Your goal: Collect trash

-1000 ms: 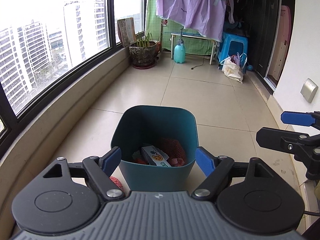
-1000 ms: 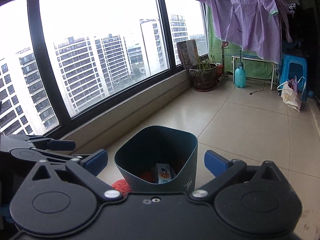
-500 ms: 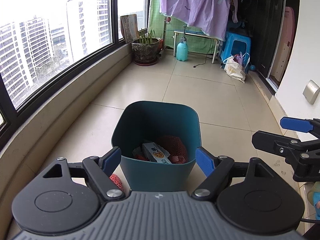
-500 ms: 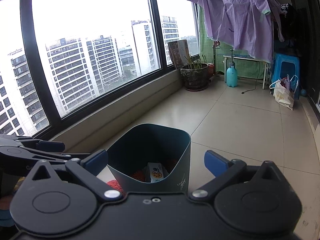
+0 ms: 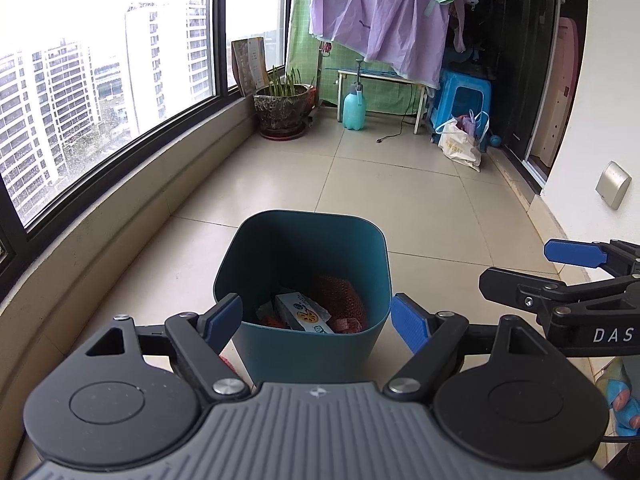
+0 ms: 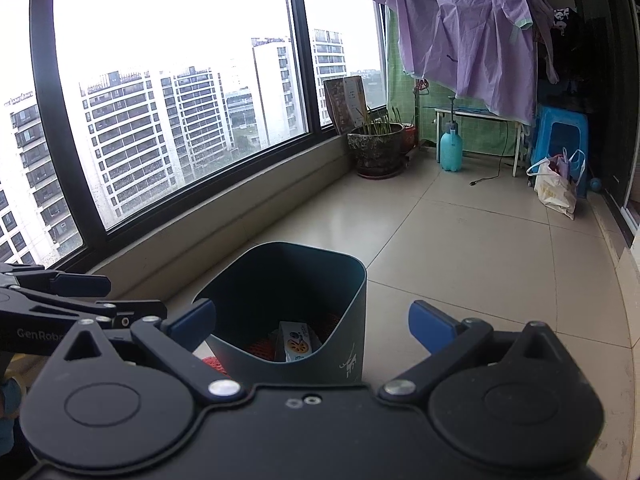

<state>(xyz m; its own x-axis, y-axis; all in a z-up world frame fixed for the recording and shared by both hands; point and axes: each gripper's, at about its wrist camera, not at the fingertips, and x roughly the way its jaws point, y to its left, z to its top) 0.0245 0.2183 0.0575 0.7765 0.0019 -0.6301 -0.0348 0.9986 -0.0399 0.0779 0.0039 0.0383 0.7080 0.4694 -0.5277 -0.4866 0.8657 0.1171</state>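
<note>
One teal bin (image 5: 304,320) stands on the tiled floor (image 5: 400,200) in the lower middle of both views, and two grippers hang over it. The left gripper (image 5: 316,320) has its blue pads spread wide, one to each side of the bin's near wall and apart from it, with nothing between them. The right gripper (image 6: 312,320) is just as wide and just as empty, its pads flanking the bin's rim. Inside the bin I count one small white carton (image 5: 302,312) with an orange round picture printed on it, its lettering too small to read, lying against a heap of red mesh netting (image 5: 340,296). One more scrap of red mesh (image 6: 212,364) lies on the floor at the bin's foot, lower left in the right view. A white mark is printed on the bin's outer wall. At the right edge of the left view, the right gripper's arm reads "DAS"; at the left edge of the right view, the left gripper's arm reads "GenRob". In the upper half, at the far end, stand one potted plant (image 5: 282,108), one teal spray bottle (image 5: 354,110), one blue stool (image 5: 464,100), one white shopping bag (image 5: 460,146) and one purple garment (image 5: 380,12) hung up to dry.
</note>
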